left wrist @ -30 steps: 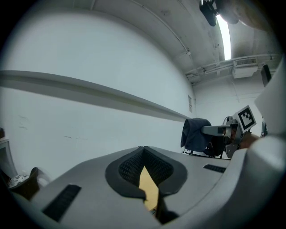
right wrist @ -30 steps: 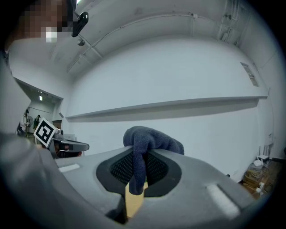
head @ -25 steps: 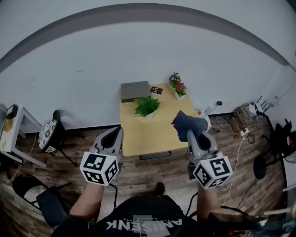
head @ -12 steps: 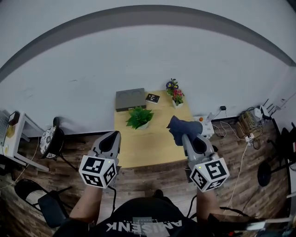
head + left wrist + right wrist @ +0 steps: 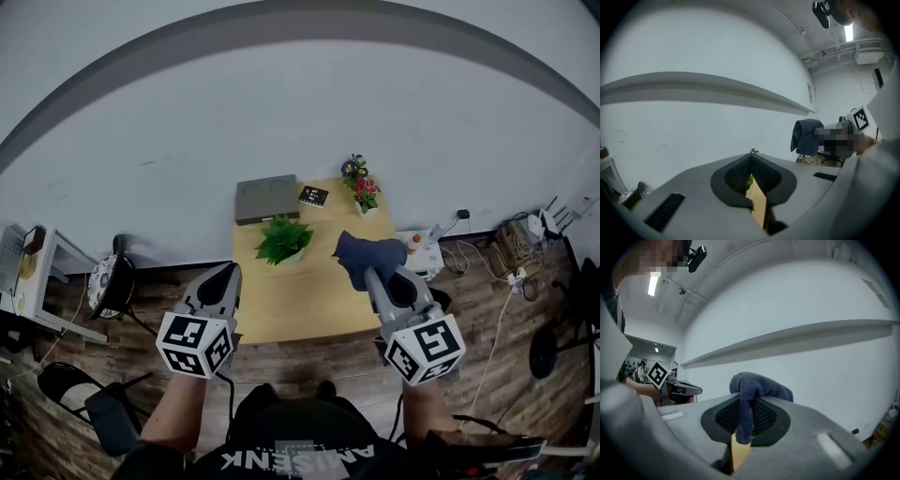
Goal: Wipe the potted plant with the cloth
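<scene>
A green potted plant stands on the small wooden table, left of its middle. My right gripper is shut on a dark blue cloth, which hangs over the table's right side; the cloth drapes over the jaw tips in the right gripper view. My left gripper hovers at the table's near left edge, short of the plant, shut with nothing in it. Through its jaws a sliver of green plant shows.
A grey box, a small dark card and a pot of coloured flowers sit along the table's far edge by the white wall. Chairs stand left; cables and a white unit lie right on the wooden floor.
The view shifted, and the table now sits slightly nearer. Both grippers keep their hold and spacing; the cloth has edged a little left, toward the plant.
</scene>
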